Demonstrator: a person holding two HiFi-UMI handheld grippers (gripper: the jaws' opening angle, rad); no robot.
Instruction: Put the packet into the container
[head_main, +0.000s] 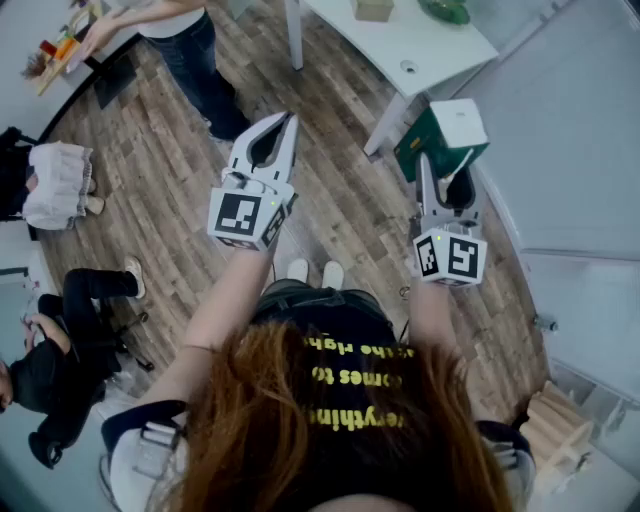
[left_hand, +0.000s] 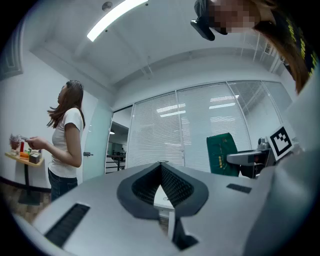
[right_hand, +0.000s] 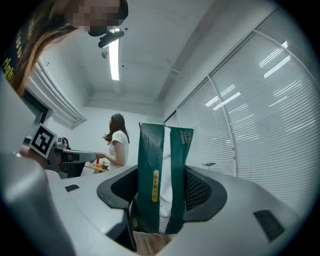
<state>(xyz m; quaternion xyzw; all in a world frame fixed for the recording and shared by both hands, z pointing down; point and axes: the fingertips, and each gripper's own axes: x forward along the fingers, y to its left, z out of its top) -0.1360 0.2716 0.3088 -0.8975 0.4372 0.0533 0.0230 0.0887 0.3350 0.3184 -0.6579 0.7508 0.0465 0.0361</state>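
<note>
A dark green packet (head_main: 441, 141) with a white top and a white middle stripe stands upright between the jaws of my right gripper (head_main: 448, 166), held up in the air above the wood floor. Seen from the right gripper view, the packet (right_hand: 150, 170) fills the gap and both pads of that gripper (right_hand: 161, 174) press on its sides. My left gripper (head_main: 288, 121) is raised to the left of it with its jaws together and nothing in them (left_hand: 161, 165). From the left gripper view the packet (left_hand: 222, 152) shows at the right.
A white table (head_main: 400, 45) stands ahead, with a green bowl (head_main: 446, 10) and a small box (head_main: 373, 9) on it. A person in a white shirt (head_main: 178, 30) stands at a small shelf at the far left. Seated people (head_main: 60, 345) are at the left. Glass walls with blinds (right_hand: 250, 130) run along the right.
</note>
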